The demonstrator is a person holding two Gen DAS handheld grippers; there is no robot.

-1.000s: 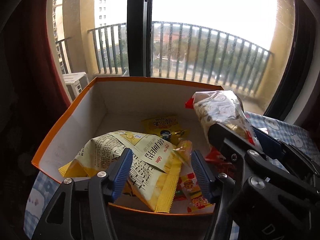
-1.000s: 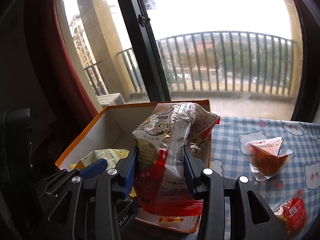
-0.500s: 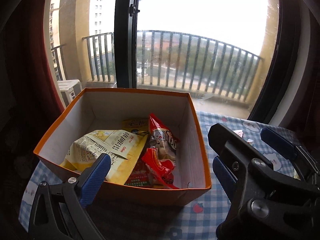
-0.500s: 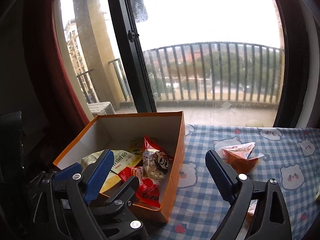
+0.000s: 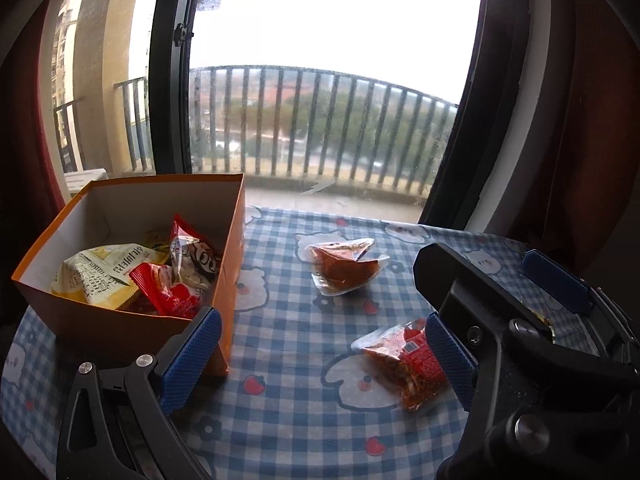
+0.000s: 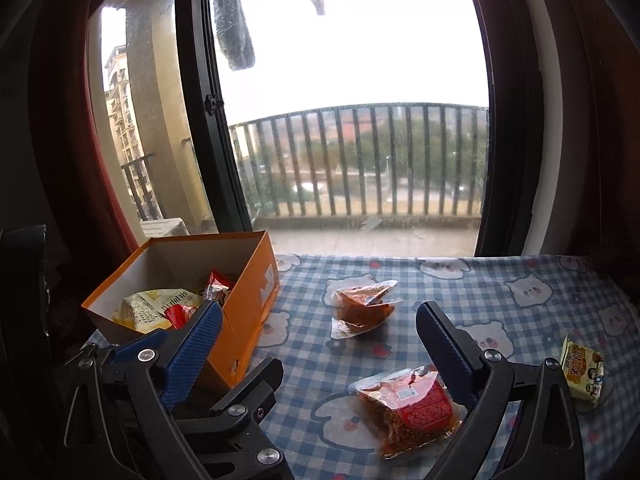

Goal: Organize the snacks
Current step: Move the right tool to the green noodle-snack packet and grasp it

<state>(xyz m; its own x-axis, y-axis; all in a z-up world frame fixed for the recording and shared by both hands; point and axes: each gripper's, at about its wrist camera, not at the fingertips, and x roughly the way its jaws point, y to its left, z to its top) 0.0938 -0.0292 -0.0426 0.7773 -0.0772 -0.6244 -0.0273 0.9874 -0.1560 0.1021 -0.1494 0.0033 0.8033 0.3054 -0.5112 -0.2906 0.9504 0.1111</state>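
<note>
The clearest writing is on the yellow-and-white crinkled snack bag [image 5: 105, 276] in your open orange cardboard box [image 5: 120, 324]: dense black script that looks Korean, too small to make out. Leaning against it are a red foil packet [image 5: 168, 292] and a clear pouch with a cartoon face with big black eyes [image 5: 196, 260]. The box's outer wall carries pale lettering [image 6: 267, 290], which can't be read at this angle. On the cloth, the near clear pouch of red-orange snack [image 6: 404, 410] has a red label with white print, too fine to read; the far clear pouch of red-orange snack [image 6: 362, 312] lies closer to the window, well apart from it. At the right edge sits a small yellow packet with cartoon figures [image 6: 582, 368], its characters illegible.

Your left gripper [image 5: 320, 356] tilts down over the table beside the box, jaws spread wide and empty after just opening. Your right gripper [image 6: 320, 344] has just been opening too and holds nothing; the near pouch lies on the cloth below, between its blue pads [image 6: 442, 350], untouched.

The blue-and-white checked tablecloth with cartoon animal faces and small red fruits [image 5: 288, 412] runs up to a dark-framed window [image 6: 200, 120]. Beyond it are a railed balcony [image 6: 360, 160], trees and a tall apartment block, with dark red curtains at both sides.
</note>
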